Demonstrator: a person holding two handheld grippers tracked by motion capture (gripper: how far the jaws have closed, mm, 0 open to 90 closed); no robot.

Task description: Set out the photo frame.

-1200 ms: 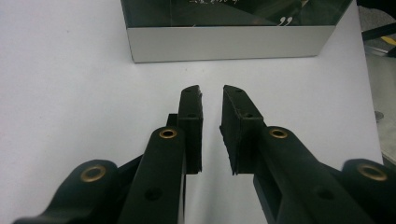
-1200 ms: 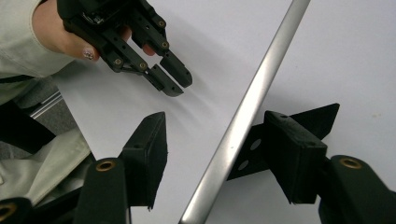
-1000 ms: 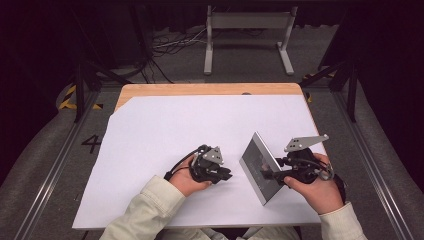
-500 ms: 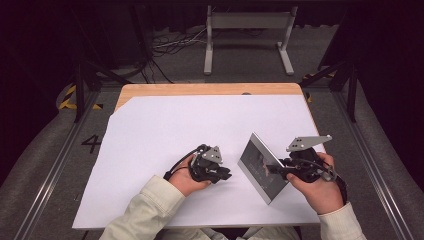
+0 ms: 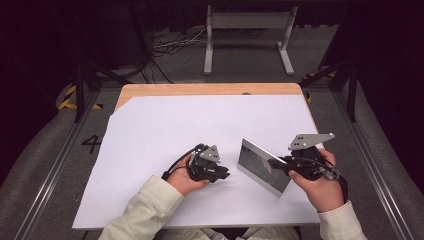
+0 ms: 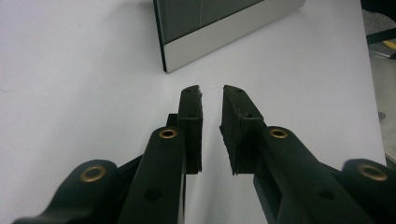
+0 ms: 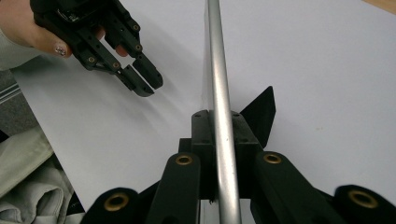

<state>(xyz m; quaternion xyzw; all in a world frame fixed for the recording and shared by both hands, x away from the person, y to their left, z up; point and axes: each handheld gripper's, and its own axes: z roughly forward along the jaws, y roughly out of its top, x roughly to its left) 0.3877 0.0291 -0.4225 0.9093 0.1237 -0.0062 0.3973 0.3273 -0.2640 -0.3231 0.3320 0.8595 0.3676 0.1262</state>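
From the high view, my right gripper (image 5: pixel 278 163) is clamped on the top edge of a flat rectangular panel with a dark glassy face and a silver metal frame (image 5: pixel 260 166), which stands on its long lower edge, tilted, on the white sheet covering the table (image 5: pixel 165 125), right of centre near my side. Its jaws have just been closing in, and the panel is between them. My left gripper (image 5: pixel 222 174) sits low on the sheet just left of the panel, not touching it. In the left gripper view, the two black jaws stand slightly apart with nothing but white sheet between them, so that one's open and empty, and the panel's near corner (image 6: pixel 187 51) stands just ahead of the tips. In the right gripper view, the panel's thin silver edge (image 7: pixel 218 93) runs straight up the middle, pinched between my pads (image 7: pixel 201 135), one on each side. My other hand with the left gripper (image 7: pixel 142 79) shows at the upper left, over the sheet.
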